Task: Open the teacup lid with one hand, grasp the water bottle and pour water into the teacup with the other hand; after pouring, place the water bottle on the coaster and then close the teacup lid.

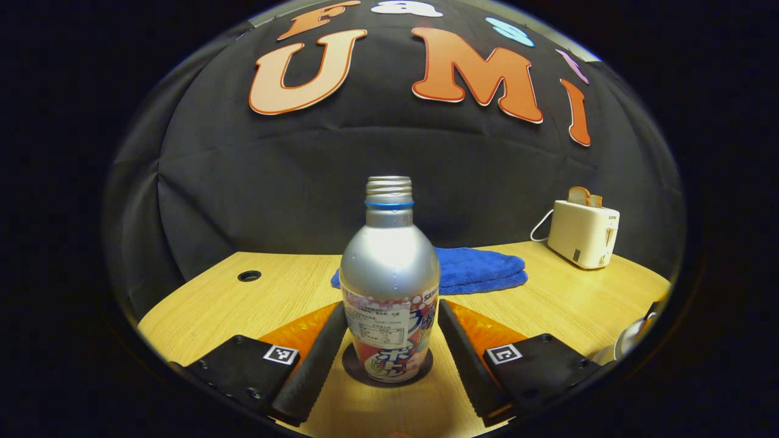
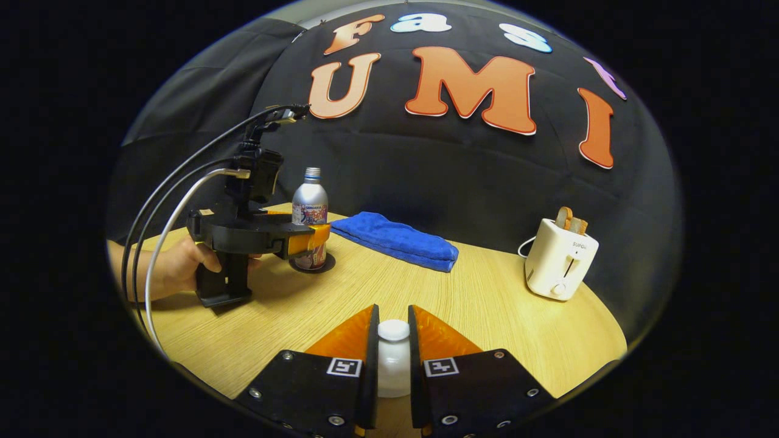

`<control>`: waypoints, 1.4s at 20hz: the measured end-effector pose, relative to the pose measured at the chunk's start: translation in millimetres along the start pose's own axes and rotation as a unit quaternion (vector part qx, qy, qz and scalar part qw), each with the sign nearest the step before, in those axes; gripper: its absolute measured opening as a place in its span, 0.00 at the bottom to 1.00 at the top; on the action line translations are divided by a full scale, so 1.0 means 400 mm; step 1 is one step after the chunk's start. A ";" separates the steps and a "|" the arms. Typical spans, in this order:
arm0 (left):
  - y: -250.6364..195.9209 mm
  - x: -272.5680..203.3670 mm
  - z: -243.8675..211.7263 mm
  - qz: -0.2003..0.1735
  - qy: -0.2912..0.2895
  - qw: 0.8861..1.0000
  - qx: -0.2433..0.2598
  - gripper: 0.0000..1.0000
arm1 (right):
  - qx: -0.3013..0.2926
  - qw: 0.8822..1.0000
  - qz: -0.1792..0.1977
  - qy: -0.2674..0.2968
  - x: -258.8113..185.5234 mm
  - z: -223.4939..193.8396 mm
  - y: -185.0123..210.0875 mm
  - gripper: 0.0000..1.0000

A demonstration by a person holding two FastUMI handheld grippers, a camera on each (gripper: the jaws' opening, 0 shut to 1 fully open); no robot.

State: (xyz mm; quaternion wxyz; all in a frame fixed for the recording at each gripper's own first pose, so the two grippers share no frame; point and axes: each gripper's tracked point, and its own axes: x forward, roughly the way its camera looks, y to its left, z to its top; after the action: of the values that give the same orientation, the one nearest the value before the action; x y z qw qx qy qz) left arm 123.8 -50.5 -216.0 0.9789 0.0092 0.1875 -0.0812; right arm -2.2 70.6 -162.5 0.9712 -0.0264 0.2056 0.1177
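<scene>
Bottle on coaster, lid knob pinched.

Water bottle [image 1: 389,286] stands upright, uncapped, on the dark round coaster [image 1: 355,367] on the wooden table [image 1: 548,304]; contents not visible. Left gripper [image 1: 389,350] is spread wide, its fingers flanking the bottle with gaps on both sides, not touching. Right gripper [image 2: 394,356] clamps the white teacup lid [image 2: 394,340] by its knob; the cup beneath is hidden. Behind: folded blue towel [image 2: 395,240], toaster [image 2: 560,258] with two slices of bread in its slots.

Right claw [image 2: 394,359] hides the teacup lid's [image 2: 394,356] sides; cup itself unseen
</scene>
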 end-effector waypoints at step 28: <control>0.040 -0.378 0.207 0.027 -0.138 0.990 -0.008 0.96 | 0.000 0.985 -0.077 -0.156 -0.086 0.233 -0.071 0.87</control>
State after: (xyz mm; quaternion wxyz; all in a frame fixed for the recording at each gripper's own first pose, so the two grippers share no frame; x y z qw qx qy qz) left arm 18.1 -15.1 -83.6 0.9973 -0.0045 0.0511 -0.0534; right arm 10.7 44.7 -63.2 0.9975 -0.0232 0.0492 0.0448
